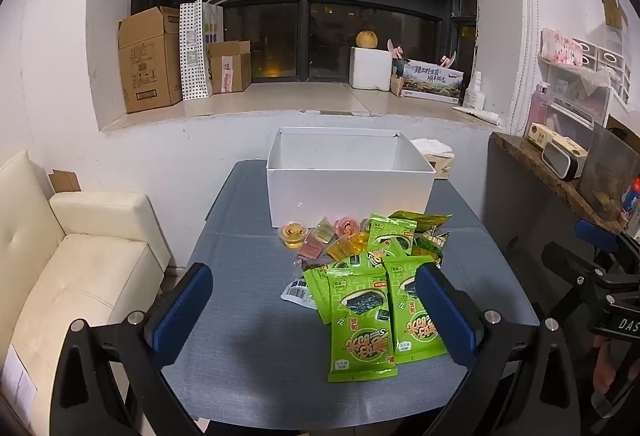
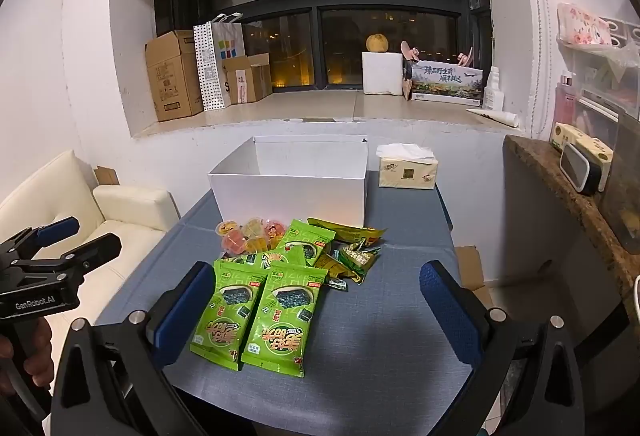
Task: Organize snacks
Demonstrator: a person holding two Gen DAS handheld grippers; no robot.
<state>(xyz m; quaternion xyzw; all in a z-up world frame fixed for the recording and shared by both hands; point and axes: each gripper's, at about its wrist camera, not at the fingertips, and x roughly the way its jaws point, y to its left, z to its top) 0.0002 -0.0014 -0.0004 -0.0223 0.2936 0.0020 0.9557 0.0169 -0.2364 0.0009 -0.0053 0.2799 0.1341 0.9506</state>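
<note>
Several bright green seaweed snack packets (image 1: 362, 320) (image 2: 276, 312) lie piled on the blue-grey table (image 1: 248, 336) (image 2: 380, 320). Behind them sit small jelly cups (image 1: 316, 236) (image 2: 248, 234) and darker green wrapped snacks (image 1: 430, 236) (image 2: 352, 252). An open white box (image 1: 350, 192) (image 2: 292, 196) stands behind the snacks. My left gripper (image 1: 320, 312) is open above the near table, its right finger over a packet's edge. My right gripper (image 2: 320, 312) is open and empty, with packets between its fingers, below them. Each gripper shows in the other's view (image 1: 592, 272) (image 2: 60, 256).
A tissue pack (image 2: 408, 168) (image 1: 438, 160) stands right of the box. A cream sofa (image 1: 68, 264) (image 2: 128, 212) is left of the table. A brown counter (image 2: 568, 188) (image 1: 552, 176) with items is at the right. A window ledge with cardboard boxes (image 1: 150, 60) lies behind.
</note>
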